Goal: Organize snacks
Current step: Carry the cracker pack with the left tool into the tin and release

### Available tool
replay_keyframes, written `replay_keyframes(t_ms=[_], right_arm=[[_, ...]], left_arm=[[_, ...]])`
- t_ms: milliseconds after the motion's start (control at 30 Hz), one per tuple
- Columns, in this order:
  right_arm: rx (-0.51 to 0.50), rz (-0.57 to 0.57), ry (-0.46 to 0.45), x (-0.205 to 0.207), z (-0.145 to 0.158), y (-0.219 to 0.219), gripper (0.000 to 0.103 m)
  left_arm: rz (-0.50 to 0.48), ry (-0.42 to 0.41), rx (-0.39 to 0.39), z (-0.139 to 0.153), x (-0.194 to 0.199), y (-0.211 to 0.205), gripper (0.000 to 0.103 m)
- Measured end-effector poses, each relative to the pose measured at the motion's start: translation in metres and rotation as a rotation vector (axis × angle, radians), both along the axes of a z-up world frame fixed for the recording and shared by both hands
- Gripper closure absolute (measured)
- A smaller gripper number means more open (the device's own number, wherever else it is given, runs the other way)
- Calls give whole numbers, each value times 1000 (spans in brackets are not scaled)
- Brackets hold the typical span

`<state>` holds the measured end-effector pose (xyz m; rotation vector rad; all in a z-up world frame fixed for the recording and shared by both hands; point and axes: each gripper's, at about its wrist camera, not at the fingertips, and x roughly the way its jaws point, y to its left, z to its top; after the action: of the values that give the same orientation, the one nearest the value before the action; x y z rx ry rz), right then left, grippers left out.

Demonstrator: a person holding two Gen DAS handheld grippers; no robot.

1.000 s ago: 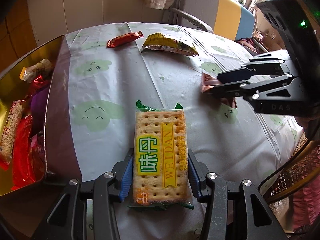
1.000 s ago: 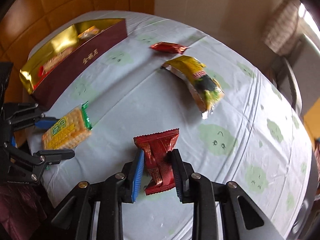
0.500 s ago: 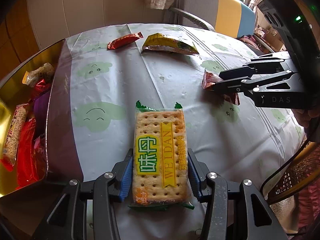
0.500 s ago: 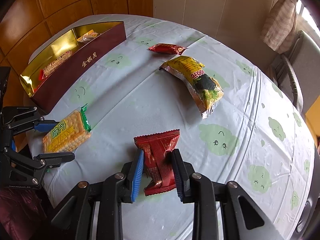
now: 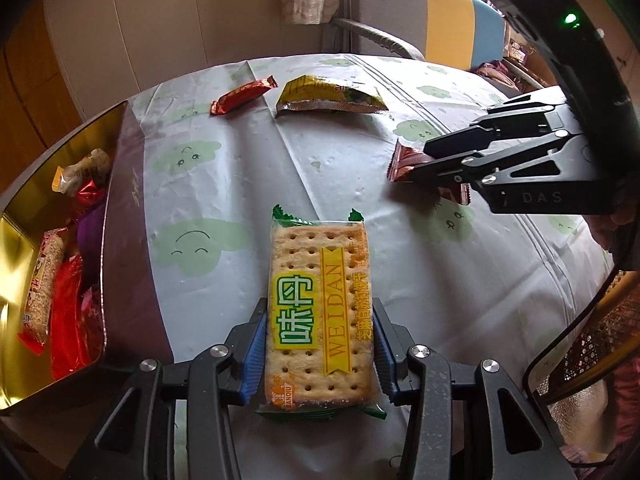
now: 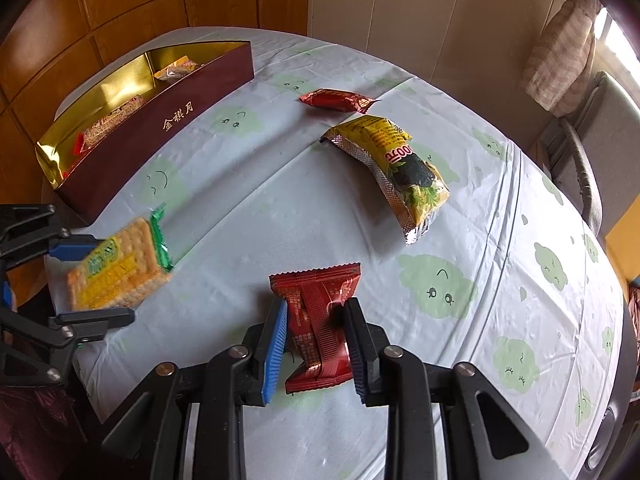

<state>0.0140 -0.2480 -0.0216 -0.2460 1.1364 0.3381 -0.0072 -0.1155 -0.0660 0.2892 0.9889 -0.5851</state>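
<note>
- the cracker pack (image 5: 320, 312) lies on the tablecloth (image 5: 460, 272) beside the gift box (image 5: 132, 216); the left gripper (image 5: 318, 344) jaws are closing in on it, narrower than a second ago.
- the right gripper (image 6: 316, 340) pinches the dark red wrapper (image 6: 318, 320), unchanged.
- both look ready to lift toward the box.

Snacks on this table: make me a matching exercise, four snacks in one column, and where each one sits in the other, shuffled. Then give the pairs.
Things:
1. cracker packet
2. dark red wrapper
3. yellow bag
4. sesame bar

Places:
A. inside the gold-lined box
B. between the blue pads of the right gripper
C. loose on the tablecloth, beside a small red packet
D. between the blue pads of the left gripper, whose jaws are closing

Pairs: 1-D, 2-B, 3-C, 4-A
</note>
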Motion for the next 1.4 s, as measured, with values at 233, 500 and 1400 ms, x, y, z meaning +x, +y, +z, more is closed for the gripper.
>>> replay_keyframes(t_ms=[233,500,1400], right_arm=[[-1,-2,-1,0,0,1,74],[-6,1,-7,0,0,1,74],[-14,-1,-14,-1,-1,4,74]], left_arm=[[8,-91,-41,35,-7,5,56],[85,-121,-94,70,-3,25,56],[699,-3,-233,62,62,228,56]])
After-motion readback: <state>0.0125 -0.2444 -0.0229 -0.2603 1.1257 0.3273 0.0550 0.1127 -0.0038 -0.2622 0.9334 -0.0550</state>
